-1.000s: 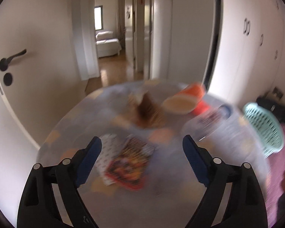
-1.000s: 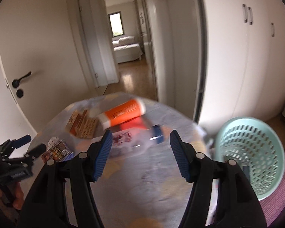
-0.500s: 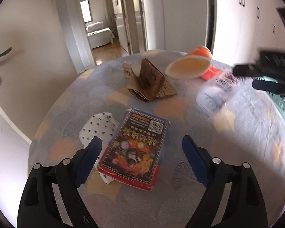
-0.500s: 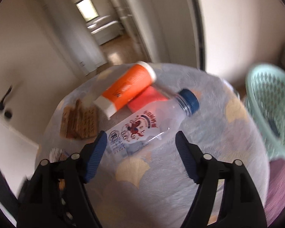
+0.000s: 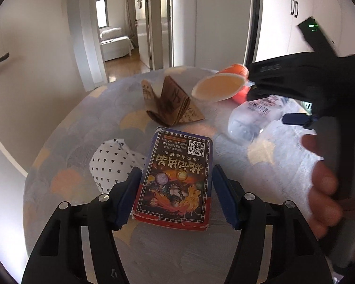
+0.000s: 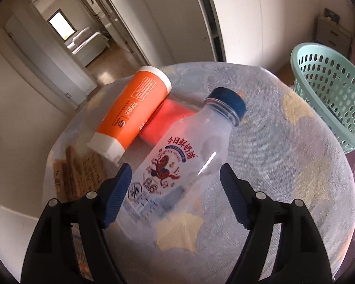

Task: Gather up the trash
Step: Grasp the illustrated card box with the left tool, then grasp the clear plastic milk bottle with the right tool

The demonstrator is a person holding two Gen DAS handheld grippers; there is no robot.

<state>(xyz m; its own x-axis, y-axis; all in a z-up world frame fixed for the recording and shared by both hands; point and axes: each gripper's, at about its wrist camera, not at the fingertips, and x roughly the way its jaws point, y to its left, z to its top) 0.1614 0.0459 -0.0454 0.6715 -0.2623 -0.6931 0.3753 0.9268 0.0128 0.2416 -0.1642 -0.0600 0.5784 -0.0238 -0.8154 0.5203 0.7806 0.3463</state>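
Observation:
A dark printed card box (image 5: pixel 177 156) lies on the round clothed table (image 5: pixel 87 127), between the fingers of my left gripper (image 5: pixel 175 172). Its jaws are closing, and a gap still shows at the right pad. In the right wrist view a clear plastic bottle (image 6: pixel 184 156) with a blue cap lies on its side between the fingers of my right gripper (image 6: pixel 175 168), which is open around it without pressing. The left wrist view also shows the bottle (image 5: pixel 250 118) and the right gripper (image 5: pixel 272 105) over it. An orange cup (image 6: pixel 132 113) lies against a red packet (image 6: pixel 168 120).
A mint green perforated basket (image 6: pixel 329 94) stands on the floor to the right of the table. A folded brown paper booklet (image 5: pixel 172 101) and a spotted white paper (image 5: pixel 111 163) lie on the cloth. A person's hand (image 5: pixel 324 179) holds the right gripper. Doors and a hallway lie beyond.
My left gripper sank over the card box and its jaws narrowed around it. My right gripper rolled, dropped toward the bottle and opened wider, so the bottle now lies between its fingers.

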